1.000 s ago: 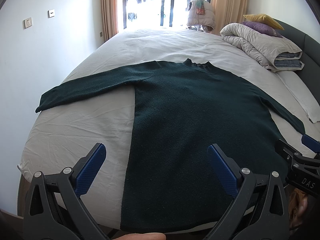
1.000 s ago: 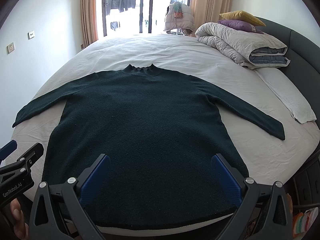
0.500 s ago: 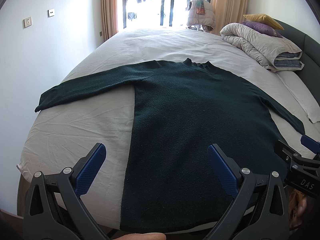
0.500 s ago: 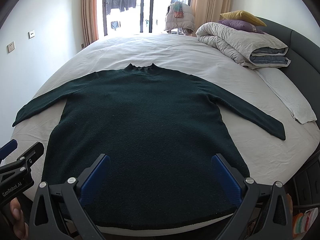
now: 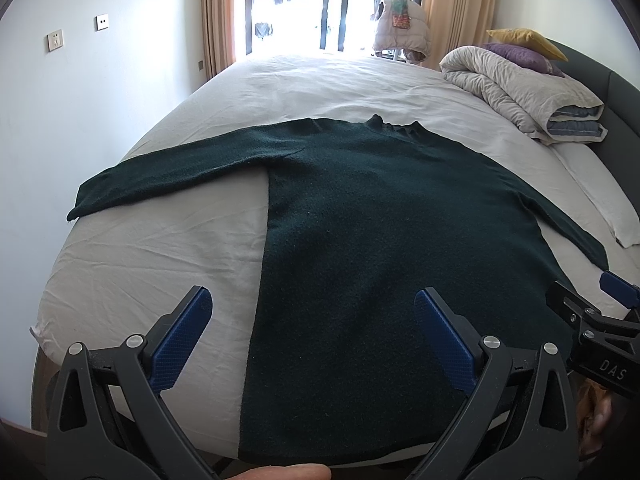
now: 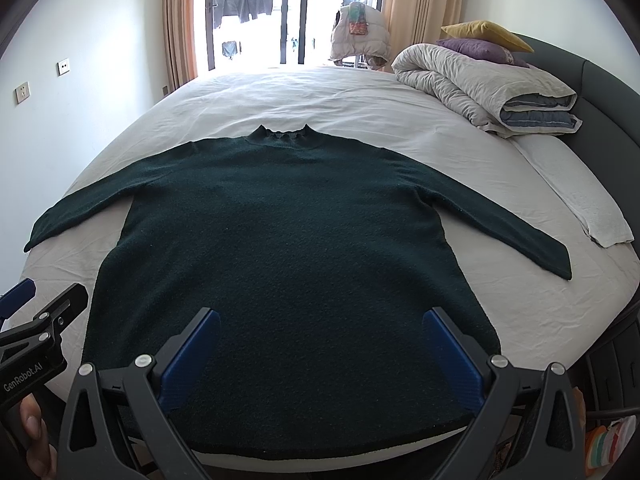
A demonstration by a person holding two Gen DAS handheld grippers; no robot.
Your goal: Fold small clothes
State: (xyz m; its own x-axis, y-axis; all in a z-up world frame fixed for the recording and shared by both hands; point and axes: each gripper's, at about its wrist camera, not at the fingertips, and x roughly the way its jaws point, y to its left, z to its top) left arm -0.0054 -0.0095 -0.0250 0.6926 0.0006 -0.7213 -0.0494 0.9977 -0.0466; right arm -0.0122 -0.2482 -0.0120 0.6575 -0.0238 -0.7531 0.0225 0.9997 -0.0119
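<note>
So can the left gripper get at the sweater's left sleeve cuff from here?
Probably yes: the left gripper is open and the sleeve cuff lies flat on bare sheet, nothing between.

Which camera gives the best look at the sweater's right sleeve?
The right wrist view: the right sleeve shows whole, shoulder to cuff, flat on the bed. The left wrist view catches it only at the frame's edge, foreshortened.

The dark green sweater [image 6: 288,264] is fuzzy, matt knit cloth. The white bed sheet [image 5: 160,248] is thin, wrinkled cloth. The left gripper [image 5: 316,336] has matt black plastic arms, bumpy blue pads [image 5: 182,340] and shiny metal screws. The folded duvet [image 6: 480,88] looks soft and puffy.
</note>
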